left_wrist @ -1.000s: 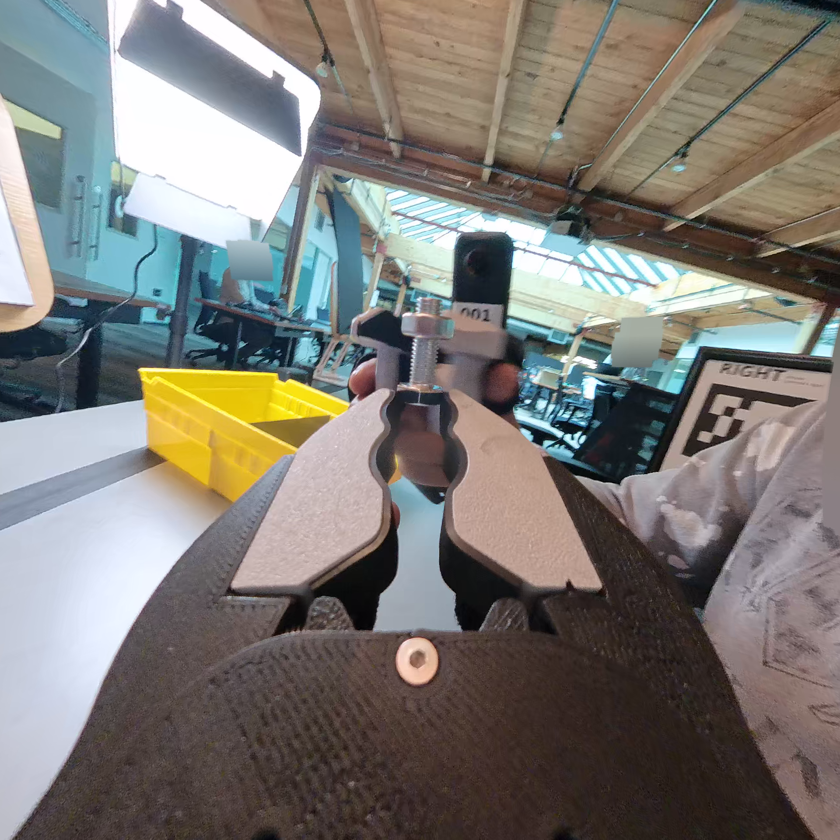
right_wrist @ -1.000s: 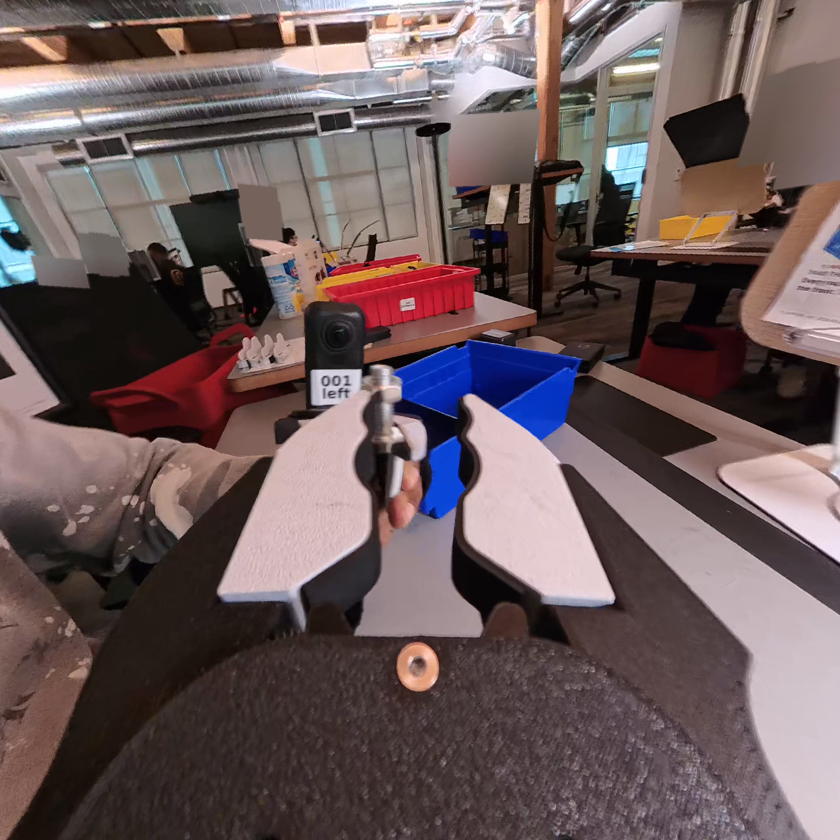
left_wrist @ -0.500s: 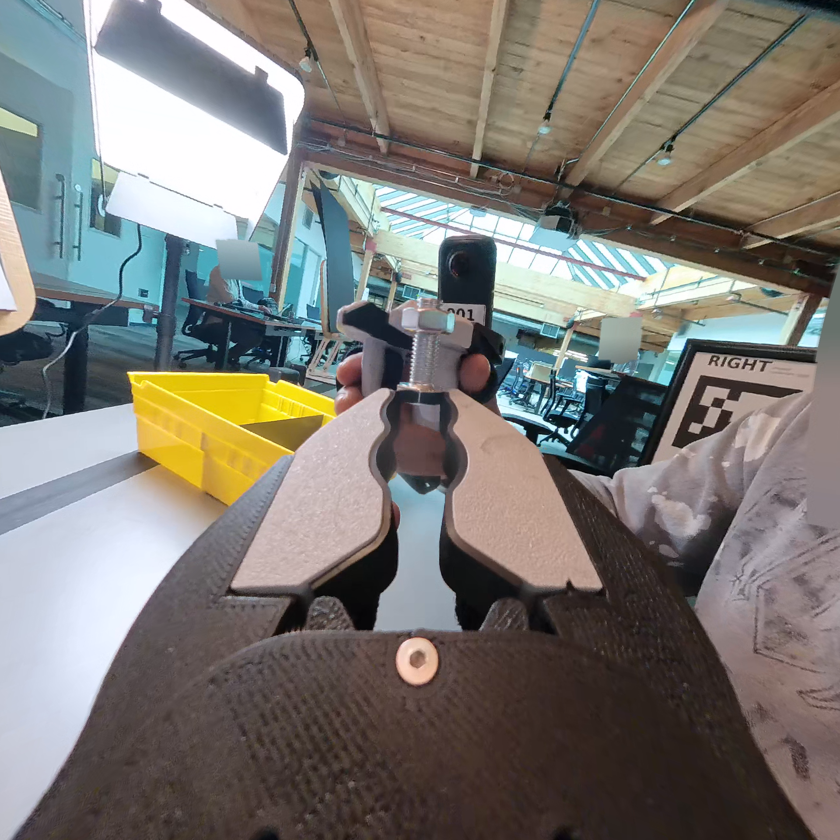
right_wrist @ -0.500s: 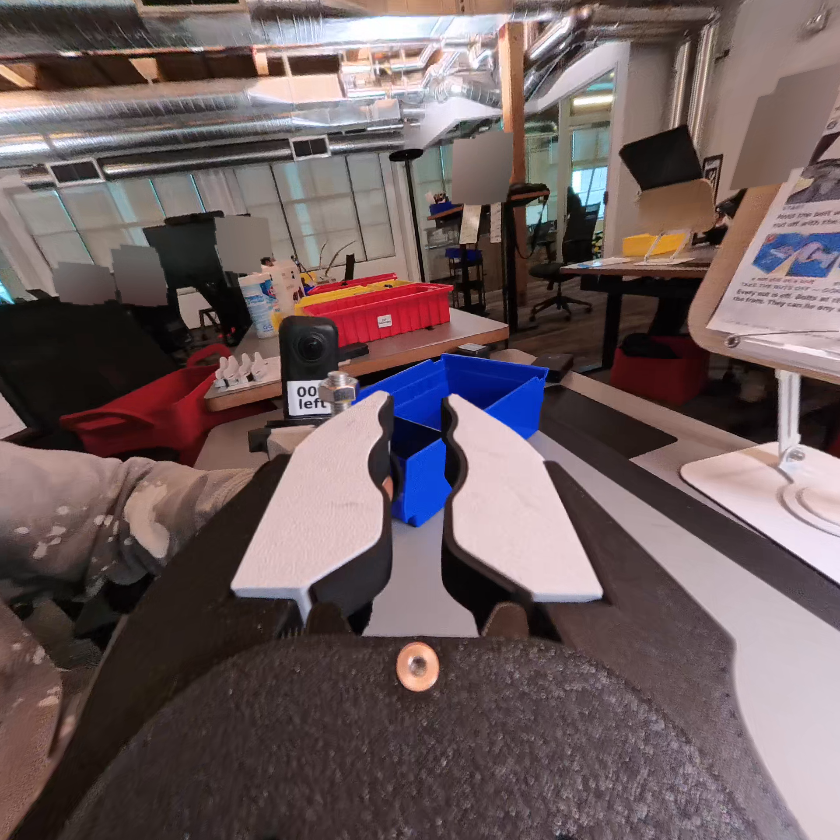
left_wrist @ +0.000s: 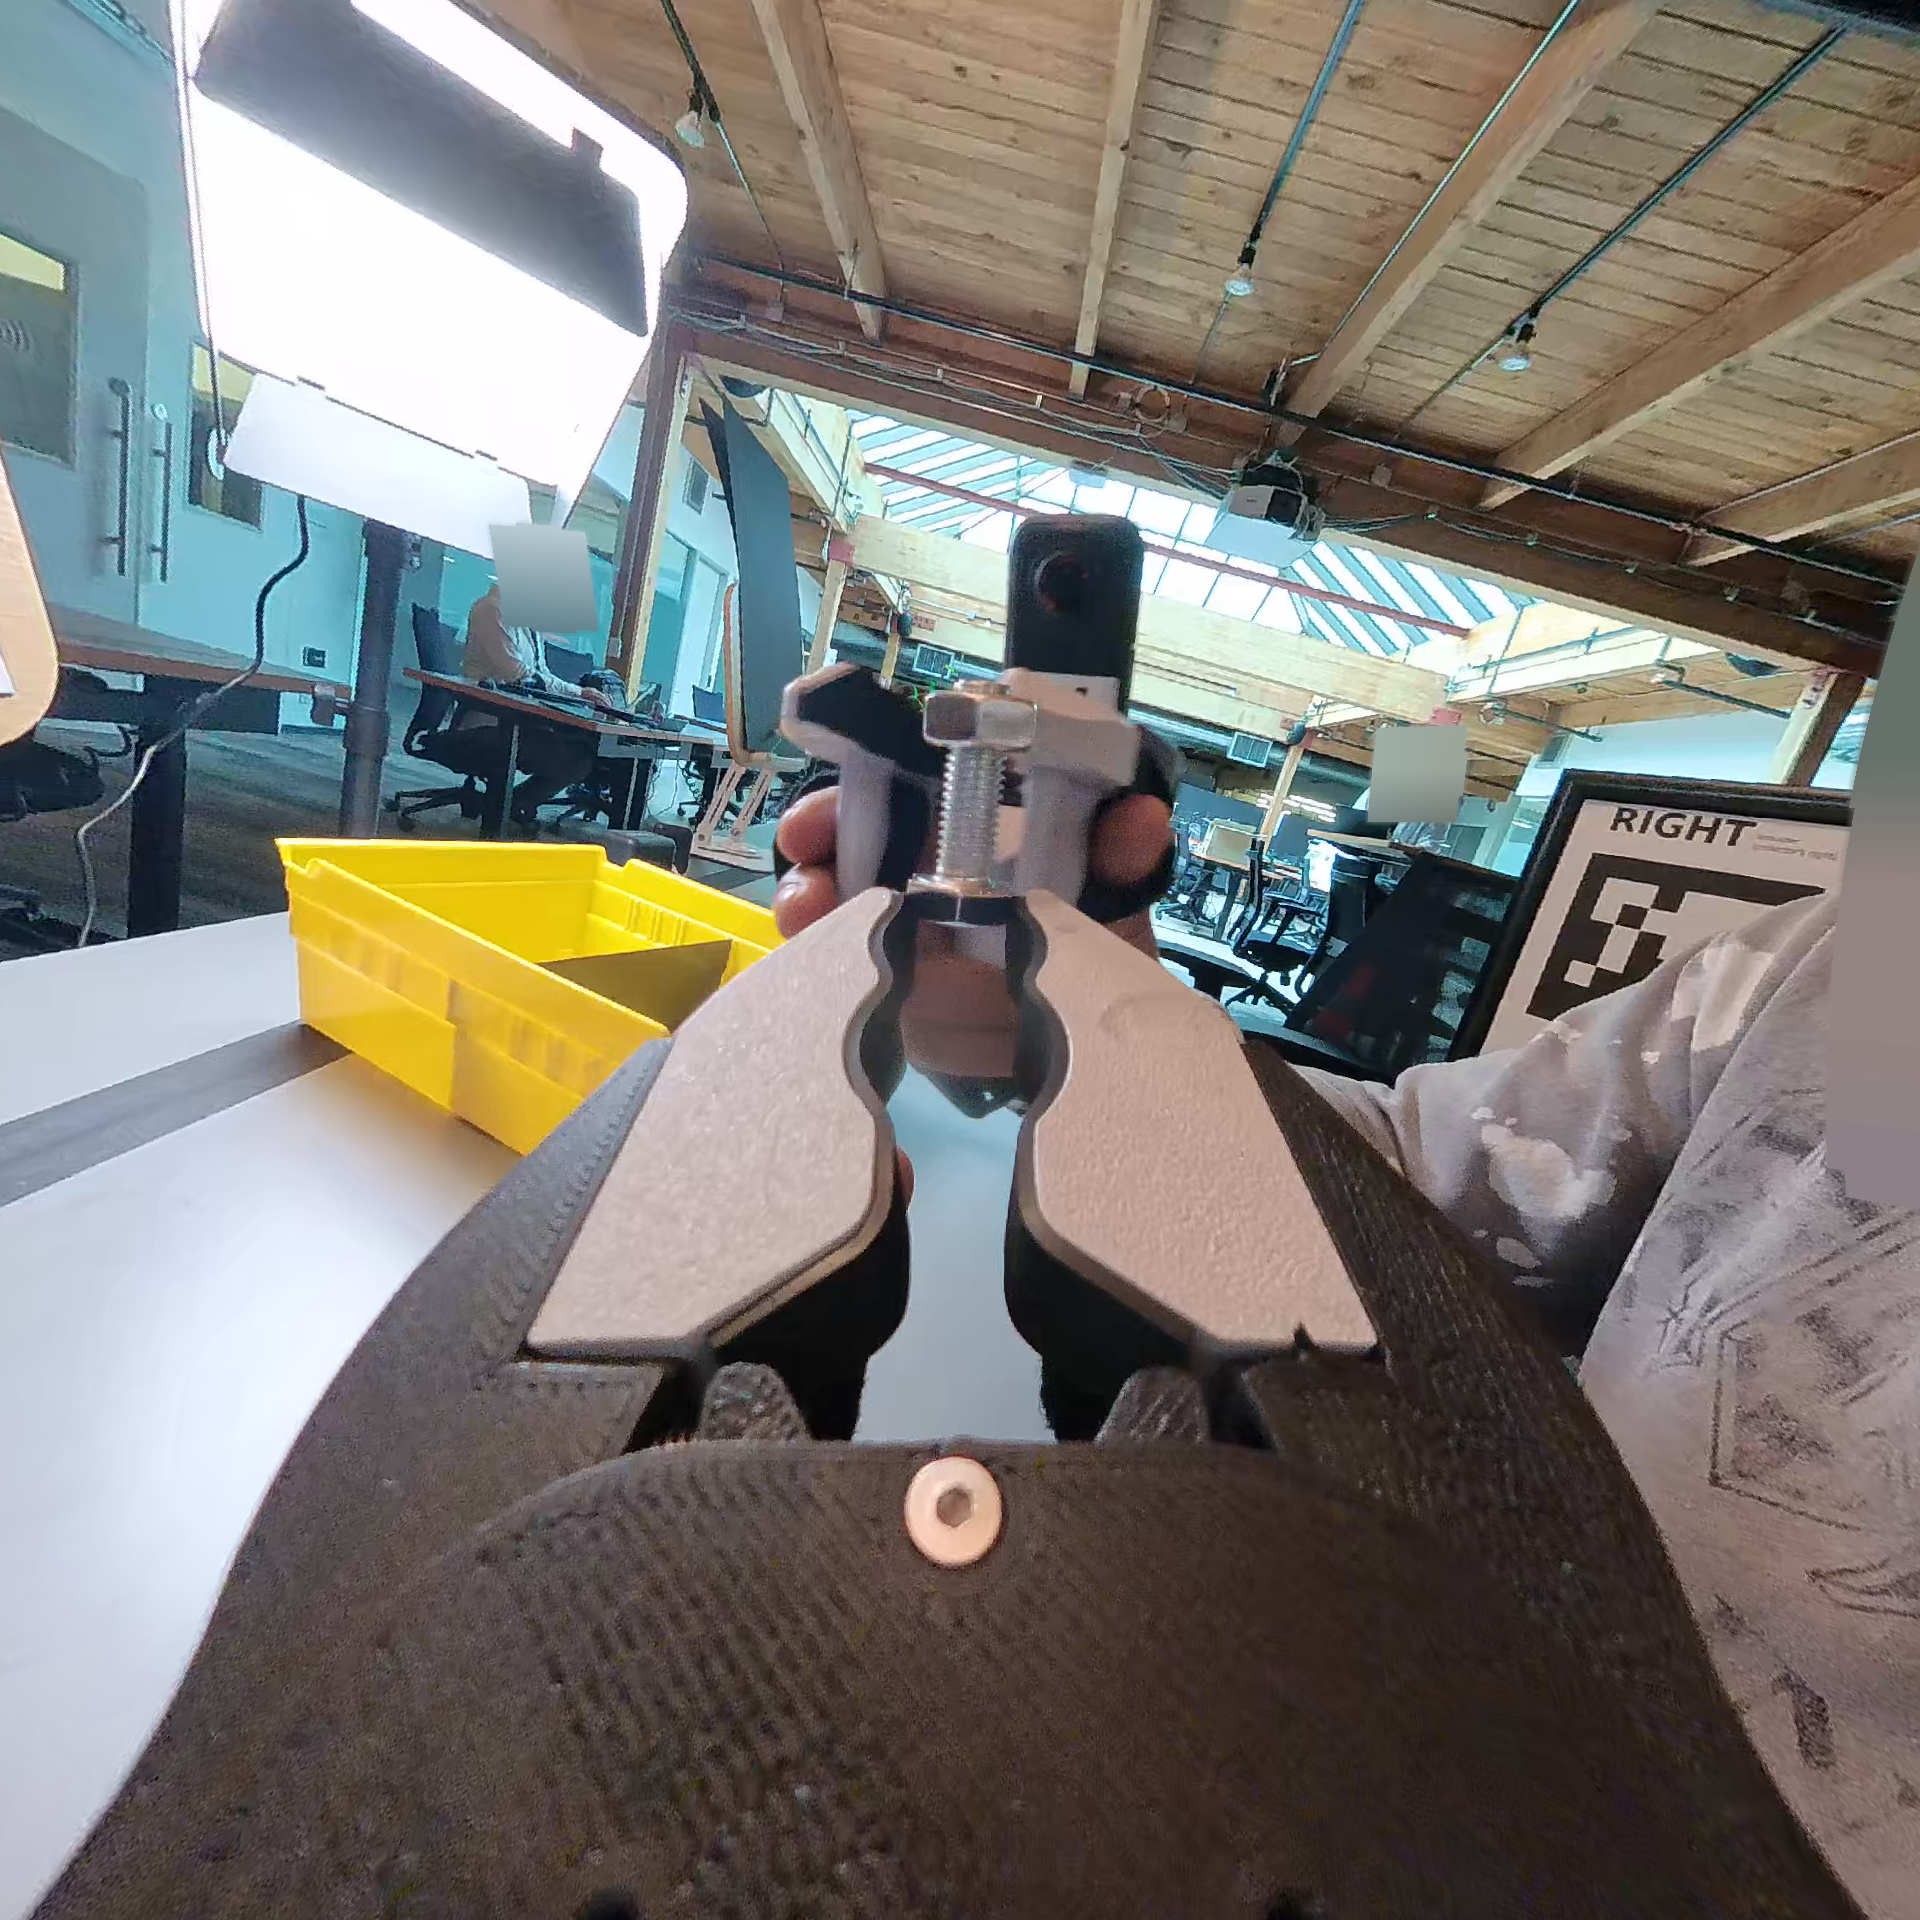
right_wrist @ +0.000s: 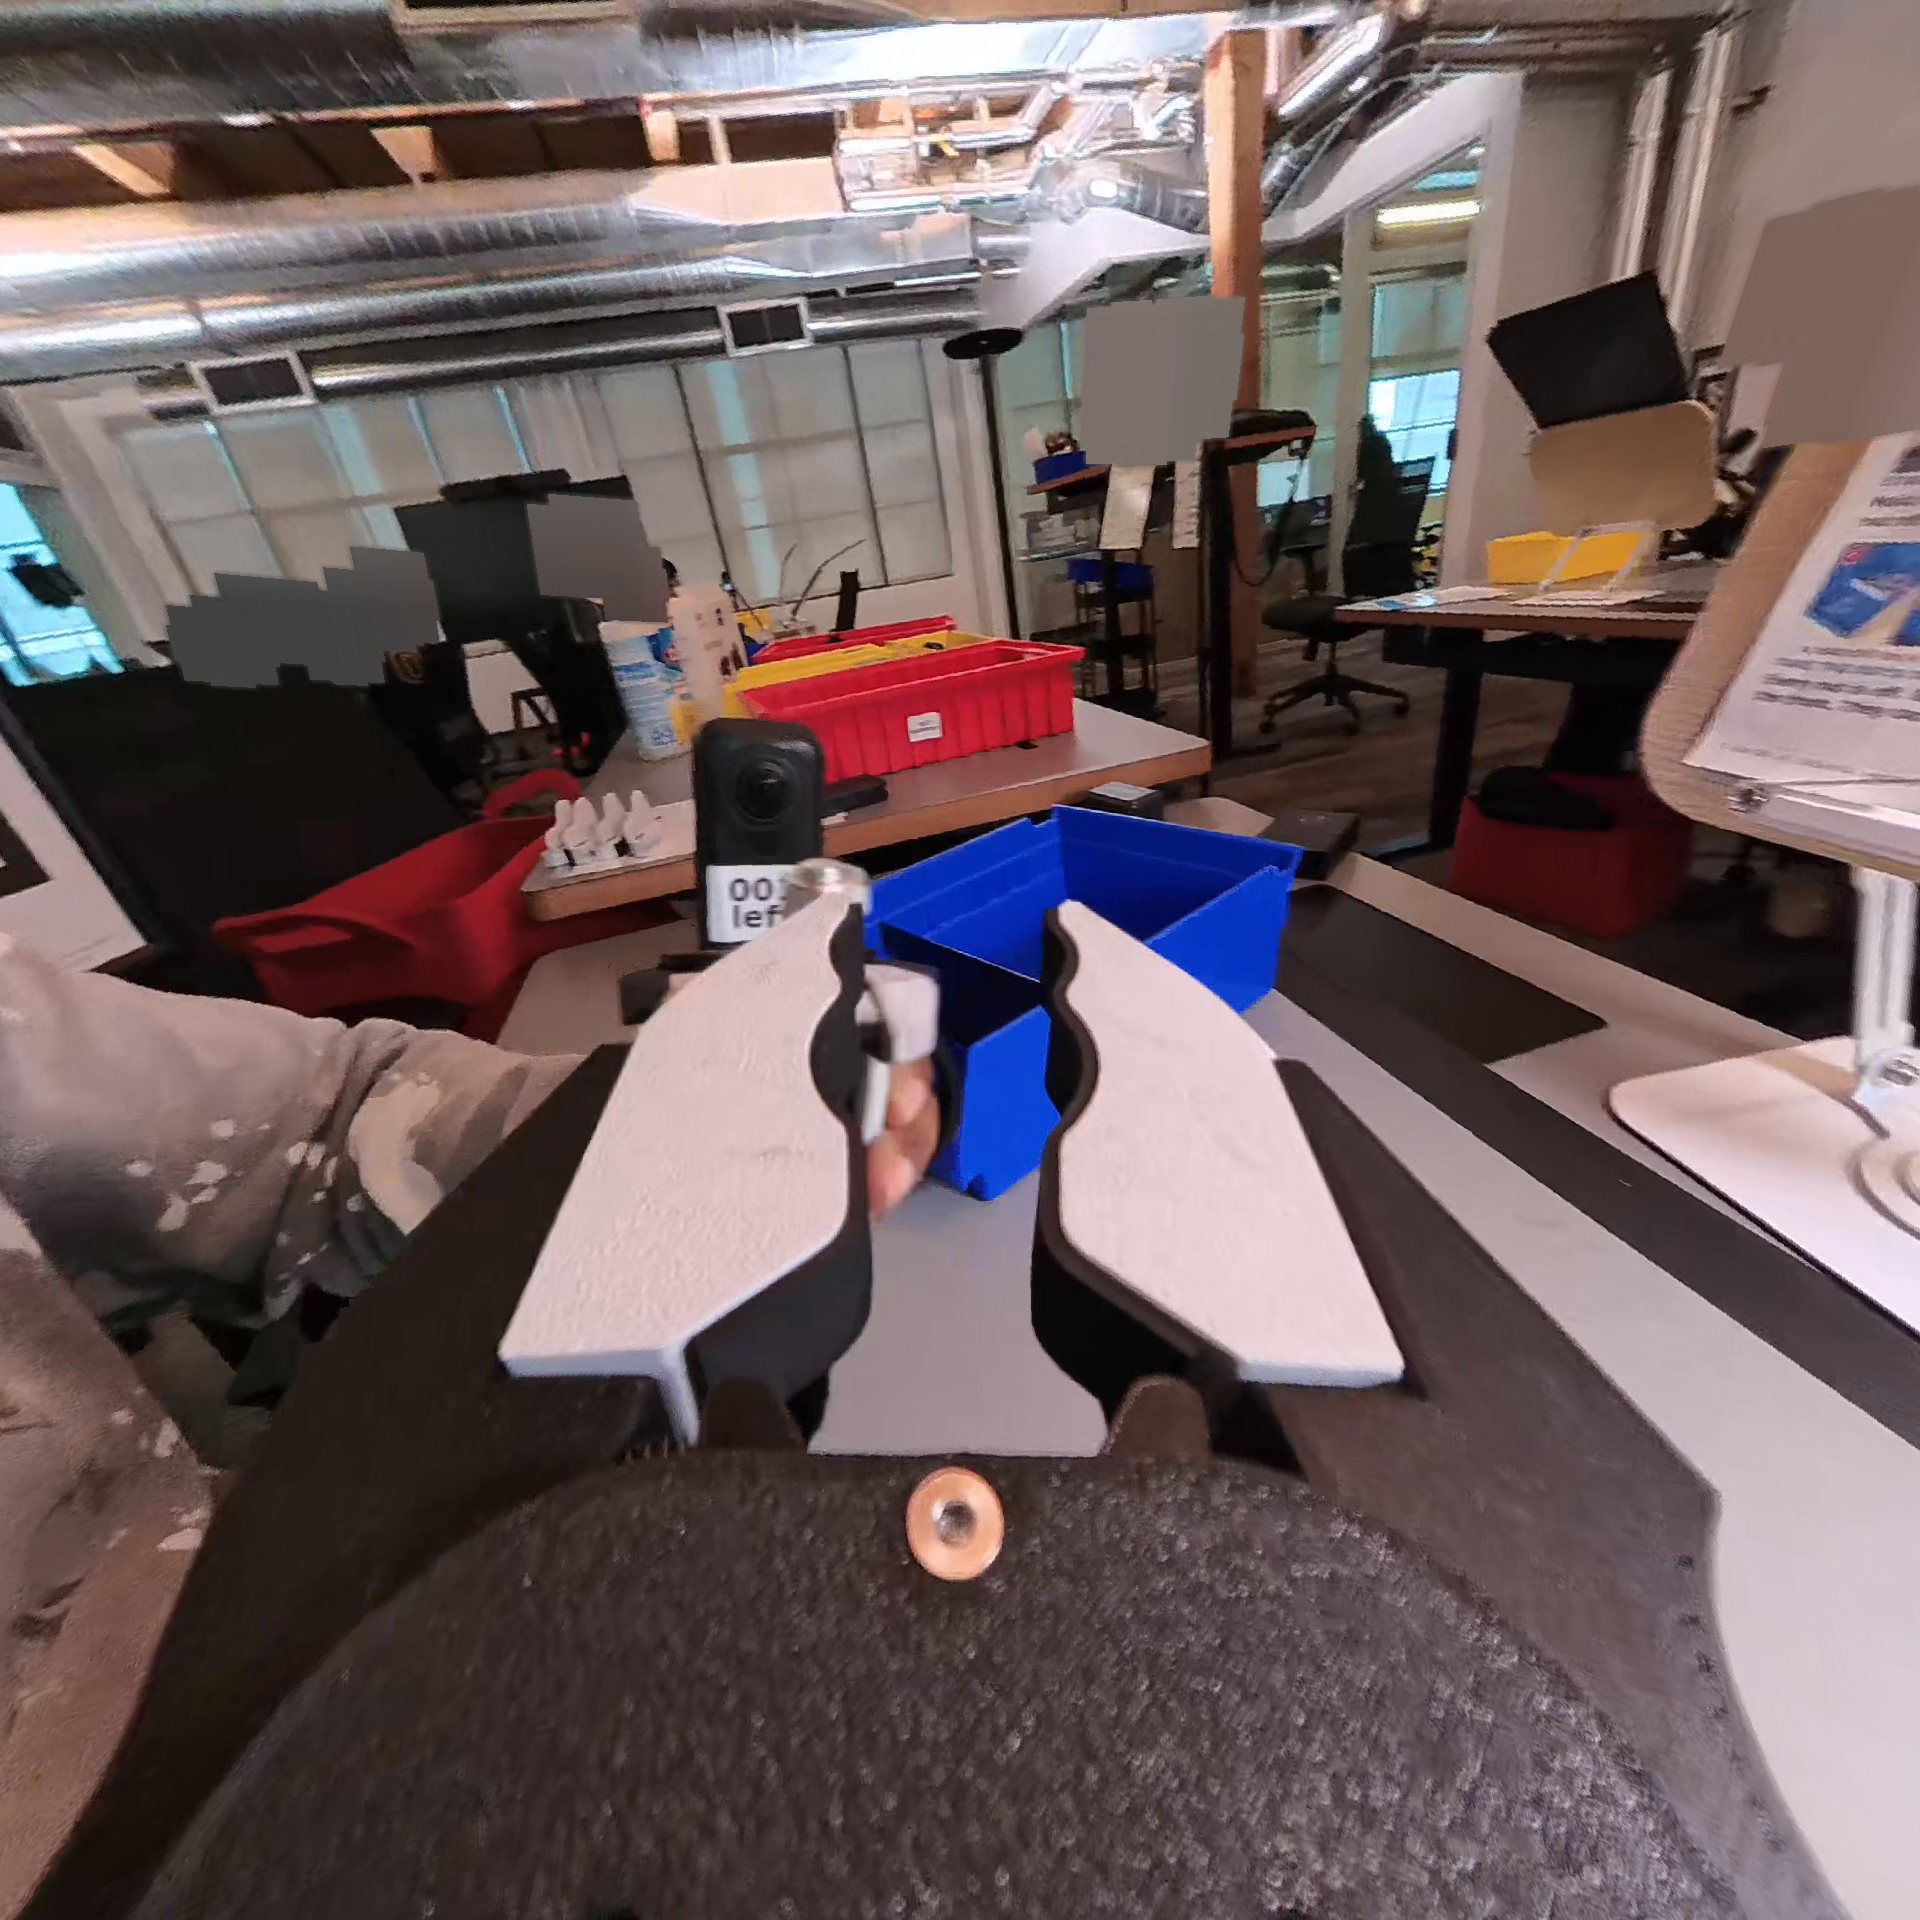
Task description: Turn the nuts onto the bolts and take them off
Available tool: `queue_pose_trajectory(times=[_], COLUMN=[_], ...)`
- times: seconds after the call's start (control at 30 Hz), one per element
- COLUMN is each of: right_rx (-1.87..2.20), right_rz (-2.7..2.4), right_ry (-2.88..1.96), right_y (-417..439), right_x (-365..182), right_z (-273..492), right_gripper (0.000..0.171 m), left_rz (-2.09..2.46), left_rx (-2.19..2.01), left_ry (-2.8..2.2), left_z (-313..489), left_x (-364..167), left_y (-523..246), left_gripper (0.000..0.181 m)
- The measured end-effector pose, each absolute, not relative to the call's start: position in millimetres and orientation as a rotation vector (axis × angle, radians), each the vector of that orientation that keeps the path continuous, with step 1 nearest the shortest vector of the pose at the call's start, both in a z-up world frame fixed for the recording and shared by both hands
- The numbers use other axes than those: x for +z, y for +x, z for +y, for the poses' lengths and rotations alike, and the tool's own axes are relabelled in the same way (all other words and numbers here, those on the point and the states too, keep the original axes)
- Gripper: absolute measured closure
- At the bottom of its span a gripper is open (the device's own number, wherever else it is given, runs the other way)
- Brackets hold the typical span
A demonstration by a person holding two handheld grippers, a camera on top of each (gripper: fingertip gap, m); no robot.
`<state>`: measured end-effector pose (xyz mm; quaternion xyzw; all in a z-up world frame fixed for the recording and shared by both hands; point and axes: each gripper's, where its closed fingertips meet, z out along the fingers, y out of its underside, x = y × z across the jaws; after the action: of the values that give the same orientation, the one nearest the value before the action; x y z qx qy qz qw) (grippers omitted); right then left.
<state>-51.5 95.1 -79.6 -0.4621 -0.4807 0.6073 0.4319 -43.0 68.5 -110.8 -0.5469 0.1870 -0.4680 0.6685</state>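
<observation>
My left gripper [left_wrist: 961,906] is shut on the head end of a silver bolt [left_wrist: 966,805] and holds it upright above the table. A hex nut [left_wrist: 979,717] sits at the top of the thread. My right gripper [right_wrist: 956,920] is open and empty. In the left wrist view its fingers [left_wrist: 1060,774] stand just behind the bolt, one on each side. In the right wrist view the nut [right_wrist: 831,878] shows blurred just above my left fingertip, not between the jaws.
A yellow bin [left_wrist: 468,966] stands on the grey table [left_wrist: 156,1299] to the left. A blue bin [right_wrist: 1164,904] stands ahead of the right gripper. A paper stand [right_wrist: 1787,1122] is at the right. A person's sleeve [left_wrist: 1662,1195] is close by. One gripper's finger ends stand about 4 cm off the other's.
The left gripper kept its hold on the bolt. The right gripper narrowed, then opened wider again. In its view the bolt moved from between its fingers to its left fingertip.
</observation>
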Motion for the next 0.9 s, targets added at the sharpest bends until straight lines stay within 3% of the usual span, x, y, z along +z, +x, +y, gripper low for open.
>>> queue_pose_trajectory(times=[0.2,0.27,0.3,0.5,0.6,0.63,0.7,0.9], right_rx=[1.513,1.506,1.496,1.527,1.508,1.501,1.478,1.527], right_rz=[-1.253,-1.180,-1.153,-1.245,-1.249,-1.220,-1.147,-1.242], right_ry=[-1.131,-1.180,-1.177,-1.123,-1.126,-1.152,-1.171,-1.120], right_y=[-60,-57,-54,-57,-59,-57,-52,-56], right_x=[-84,-83,-82,-80,-82,-82,-79,-78], right_z=[79,95,102,78,79,86,103,77], right_gripper=[0.134,0.152,0.152,0.135,0.135,0.146,0.152,0.134], left_rz=[0.423,0.421,0.428,0.430,0.425,0.424,0.432,0.432], left_rx=[-1.052,-1.061,-1.045,-1.048,-1.050,-1.066,-1.045,-1.040], left_ry=[-1.242,-1.229,-1.228,-1.243,-1.239,-1.223,-1.227,-1.243], left_z=[69,68,67,69,68,67,67,69], left_x=[-112,-110,-110,-114,-112,-111,-110,-114], left_y=[-41,-44,-44,-41,-41,-43,-44,-41], left_gripper=[0.163,0.164,0.164,0.164,0.163,0.164,0.163,0.164])
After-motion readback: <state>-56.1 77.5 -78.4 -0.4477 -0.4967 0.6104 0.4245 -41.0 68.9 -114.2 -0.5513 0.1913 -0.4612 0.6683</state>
